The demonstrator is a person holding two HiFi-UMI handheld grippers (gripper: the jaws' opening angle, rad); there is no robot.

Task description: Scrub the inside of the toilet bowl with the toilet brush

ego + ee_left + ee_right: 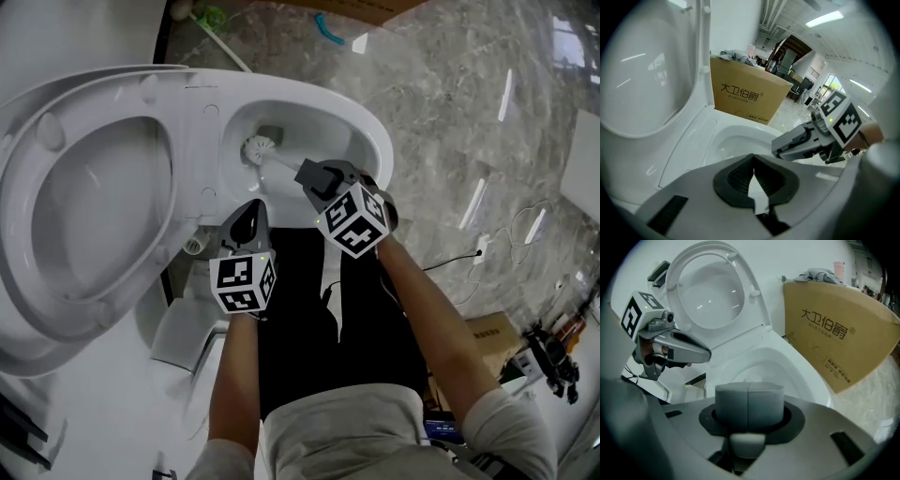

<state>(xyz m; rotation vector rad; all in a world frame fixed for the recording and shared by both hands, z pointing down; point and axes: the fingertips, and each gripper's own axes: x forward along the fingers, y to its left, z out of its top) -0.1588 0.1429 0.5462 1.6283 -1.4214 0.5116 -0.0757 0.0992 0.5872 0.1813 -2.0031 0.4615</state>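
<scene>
The white toilet bowl (377, 142) stands open, with its seat and lid (84, 206) raised at the left. A toilet brush, its white bristle head (255, 147) low in the bowl by the drain, slants up to my right gripper (309, 176), which is shut on its handle. In the right gripper view the closed jaws (748, 401) hide most of the brush. My left gripper (249, 214) hovers over the bowl's near rim, shut and holding nothing (753, 171). Each gripper shows in the other's view: the right gripper (780, 149) and the left gripper (705, 354).
A brown cardboard box (839, 333) stands on the marble floor just beyond the toilet (745, 96). A white cable (473, 251) lies on the floor at the right. The person's legs in black trousers stand close against the bowl's front.
</scene>
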